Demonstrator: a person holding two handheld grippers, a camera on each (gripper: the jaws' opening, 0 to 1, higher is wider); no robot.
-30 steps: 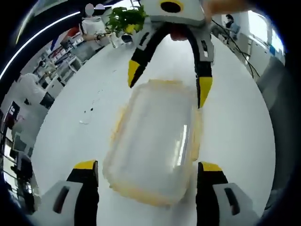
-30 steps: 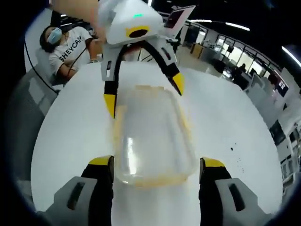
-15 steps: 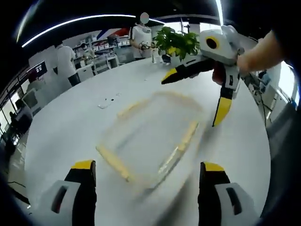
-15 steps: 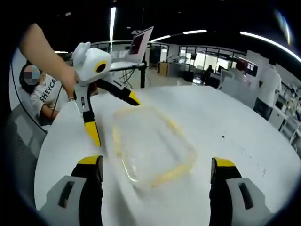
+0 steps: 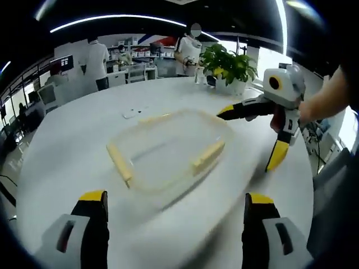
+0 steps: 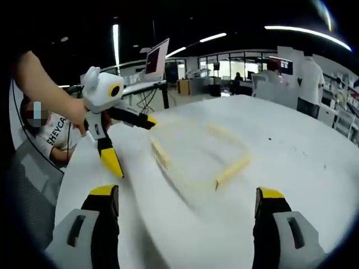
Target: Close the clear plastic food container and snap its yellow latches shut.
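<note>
In the left gripper view, the container [image 5: 168, 154] lies flat on the white table [image 5: 67, 157], ahead of the left gripper [image 5: 174, 235], whose jaws stand wide apart and hold nothing. The lid looks seated on the box, and yellow latches [image 5: 208, 157] run along its edges; motion blur keeps me from telling whether any is snapped down. The container's long axis runs from the near left toward the far right of this view, toward a potted plant [image 5: 227, 61] at the table's far side. The right gripper [image 5: 252, 134] comes in from the right, held in a hand [image 5: 291, 115], its jaws spread, one tip close to the container's far corner and the other lower, beside it. That placement suits reaching a latch from the far end, I judge.

In the right gripper view, the container [image 6: 196, 151] sits in the middle of the table [image 6: 291, 145], well ahead of the right gripper [image 6: 185, 224], whose jaws are parted and empty. The box is smeared by blur; only the latches [image 6: 233, 171] read clearly. Its long axis runs away from the camera. The left gripper [image 6: 126, 140] enters from the left, jaws splayed, with one tip near the container's left corner.
</note>
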